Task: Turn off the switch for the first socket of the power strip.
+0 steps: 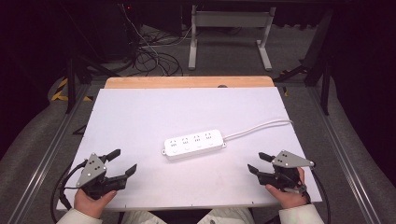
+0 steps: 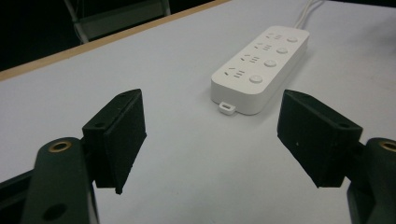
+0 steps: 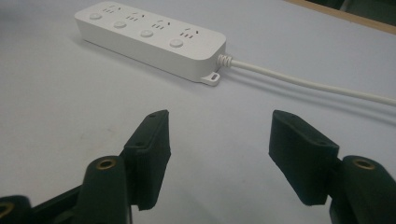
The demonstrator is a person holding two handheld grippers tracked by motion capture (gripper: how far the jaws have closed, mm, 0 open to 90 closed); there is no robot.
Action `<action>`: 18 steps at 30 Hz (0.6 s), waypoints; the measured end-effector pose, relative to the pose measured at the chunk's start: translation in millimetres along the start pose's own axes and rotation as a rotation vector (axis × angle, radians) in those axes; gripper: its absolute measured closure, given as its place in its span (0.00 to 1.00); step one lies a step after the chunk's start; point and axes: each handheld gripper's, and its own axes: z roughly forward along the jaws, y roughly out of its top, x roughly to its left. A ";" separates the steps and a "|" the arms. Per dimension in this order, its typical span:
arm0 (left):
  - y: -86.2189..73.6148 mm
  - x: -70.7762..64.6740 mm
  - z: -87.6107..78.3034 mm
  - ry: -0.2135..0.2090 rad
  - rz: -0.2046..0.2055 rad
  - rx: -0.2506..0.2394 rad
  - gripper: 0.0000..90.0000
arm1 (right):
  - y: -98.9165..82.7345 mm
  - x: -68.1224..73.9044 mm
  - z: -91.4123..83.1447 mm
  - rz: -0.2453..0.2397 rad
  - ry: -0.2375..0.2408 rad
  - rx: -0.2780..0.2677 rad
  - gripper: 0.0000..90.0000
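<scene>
Lying flat near the middle of the white counter (image 1: 140, 116), a white power strip (image 1: 194, 143) points its four sockets and four round buttons upward, its long side running roughly left to right. Its white cord (image 1: 259, 127) leaves the right end and curves away toward the counter's right edge. The left gripper (image 1: 122, 162) sits at the near left corner, held in a hand (image 1: 88, 200), with its jaws spread wide and nothing between them; in the left gripper view the strip's tabbed end lies ahead, between the two jaws and well apart from them. The right gripper (image 1: 259, 162) rests at the near right, held by the other hand (image 1: 287, 196), jaws likewise spread and empty, aimed toward the strip's cord end. Both grippers are well apart from the strip.
</scene>
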 end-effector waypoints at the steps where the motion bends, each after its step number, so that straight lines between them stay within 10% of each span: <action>1: 0.6 -1.3 0.1 0.001 0.013 -0.001 0.27 | 0.1 0.4 -0.3 -0.003 -0.001 0.000 0.45; 9: 3.5 -2.7 -1.6 -0.043 -0.042 -0.019 0.20 | 1.1 2.2 -1.0 -0.024 0.009 -0.008 0.45; 18: 4.7 -3.4 -4.1 -0.026 -0.013 -0.025 0.17 | 2.9 3.8 -1.2 -0.036 0.003 -0.006 0.41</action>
